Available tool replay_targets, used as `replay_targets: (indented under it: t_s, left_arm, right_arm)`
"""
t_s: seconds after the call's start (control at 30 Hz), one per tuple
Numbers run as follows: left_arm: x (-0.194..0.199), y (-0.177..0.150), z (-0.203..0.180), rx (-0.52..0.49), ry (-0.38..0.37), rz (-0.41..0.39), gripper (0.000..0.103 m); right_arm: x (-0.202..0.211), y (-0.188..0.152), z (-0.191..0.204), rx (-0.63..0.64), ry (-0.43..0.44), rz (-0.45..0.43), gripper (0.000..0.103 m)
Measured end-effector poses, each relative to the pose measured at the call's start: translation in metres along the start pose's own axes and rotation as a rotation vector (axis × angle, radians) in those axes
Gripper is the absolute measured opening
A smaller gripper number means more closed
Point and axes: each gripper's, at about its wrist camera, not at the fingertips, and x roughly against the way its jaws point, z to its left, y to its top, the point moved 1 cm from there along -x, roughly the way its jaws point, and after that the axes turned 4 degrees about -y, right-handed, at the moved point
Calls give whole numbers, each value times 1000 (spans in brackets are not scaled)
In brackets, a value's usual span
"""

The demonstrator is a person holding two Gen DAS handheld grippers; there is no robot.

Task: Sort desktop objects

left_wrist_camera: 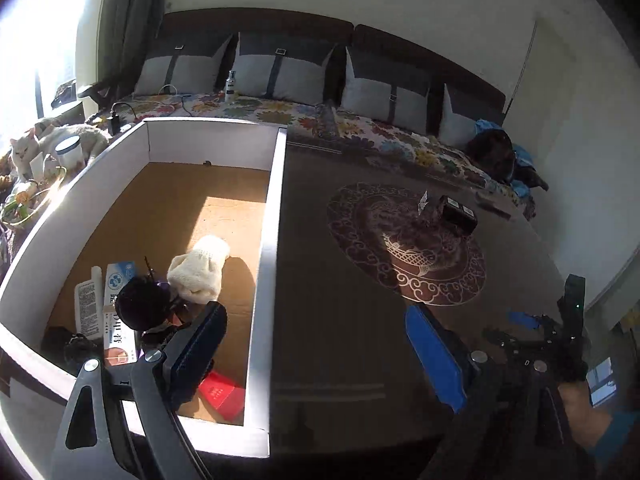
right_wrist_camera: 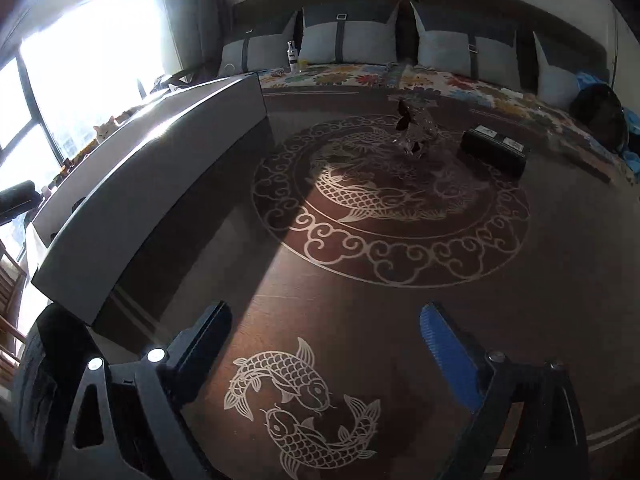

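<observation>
The left gripper [left_wrist_camera: 316, 344] has its fingers spread wide and nothing is between them; one finger [left_wrist_camera: 196, 344] hangs over the open cardboard box [left_wrist_camera: 276, 208], the blue one [left_wrist_camera: 436, 356] over the dark table [left_wrist_camera: 340, 280]. Inside the box lie a cream knitted piece [left_wrist_camera: 200, 272], a white and blue carton [left_wrist_camera: 118, 280], a white tube [left_wrist_camera: 89, 308], a red packet [left_wrist_camera: 222, 394] and a dark round thing [left_wrist_camera: 140, 304] that I cannot make out; the finger hides part of the red packet.

On the table, well apart from the box, a black case [left_wrist_camera: 458, 212] lies just beside a small clear crumpled item [right_wrist_camera: 414, 132]; what it is I cannot tell.

The right gripper [right_wrist_camera: 326, 356] is also wide open and empty, above the two fish drawn on the table. From its view the box shows only its outer wall [right_wrist_camera: 160, 184], so the contents are hidden there. In the left view the right gripper [left_wrist_camera: 532, 332] is dark and half cut off at the edge, with a hand [left_wrist_camera: 580, 408] behind it.

A white cat [left_wrist_camera: 24, 148] sits by the bright window, partly washed out by the light.
</observation>
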Motion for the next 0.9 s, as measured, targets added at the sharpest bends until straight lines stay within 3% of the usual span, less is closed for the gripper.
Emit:
replay_targets:
  t_s: [0.13, 0.27, 0.43, 0.5, 0.6, 0.63, 0.73, 0.8, 0.9]
  left_arm:
    - [-48, -12, -65, -88, -75, 110, 93]
    - [-125, -33, -99, -132, -61, 239, 92]
    - [-215, -32, -116, -117, -8, 324, 92]
    - [-235, -17, -125, -128, 32, 286, 95]
    - [-276, 11, -136, -156, 103, 297, 101]
    - [-288, 19, -138, -177, 133, 308, 103]
    - [-305, 34, -138, -171, 126, 275, 103]
    - [-306, 31, -137, -178, 117, 194, 103]
    - [-303, 18, -135, -178, 119, 198, 103]
  right_arm:
    - [-1, -27, -73, -110, -109, 45, 96]
    - [-4, -33, -108, -153, -167, 75, 96]
    - [-29, -19, -122, -192, -202, 115, 96]
    - [-42, -7, -121, -193, -226, 113, 96]
    - [-66, 18, -121, -178, -264, 108, 96]
    - [-75, 26, -121, -171, -290, 111, 103]
    - [-93, 47, -129, -190, -290, 100, 103]
    - [-96, 51, -131, -190, -296, 61, 103]
    - [-93, 52, -131, -189, -295, 67, 103]
